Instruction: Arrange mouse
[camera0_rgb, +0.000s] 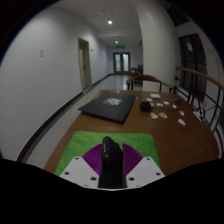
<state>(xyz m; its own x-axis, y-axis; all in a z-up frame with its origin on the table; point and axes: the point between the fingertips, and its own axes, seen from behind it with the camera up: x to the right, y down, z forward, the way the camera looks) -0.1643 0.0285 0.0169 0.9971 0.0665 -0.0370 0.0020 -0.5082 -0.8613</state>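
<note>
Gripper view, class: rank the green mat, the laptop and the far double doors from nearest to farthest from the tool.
1. Green mat: just ahead of the tool, which is gripping a dark object, probably the mouse.
2. Laptop: closed, farther along the table, slightly left.
3. Double doors: at the corridor's end, far beyond the table.

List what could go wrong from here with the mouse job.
1. A black thing stands between the gripper's fingers. How firmly it sits is unclear, so it may slip when moved.
2. The laptop lies just beyond the fingers, and a forward push could strike it.
3. Small white items lie beside a dark object past the laptop. A sweep there could scatter them.
</note>
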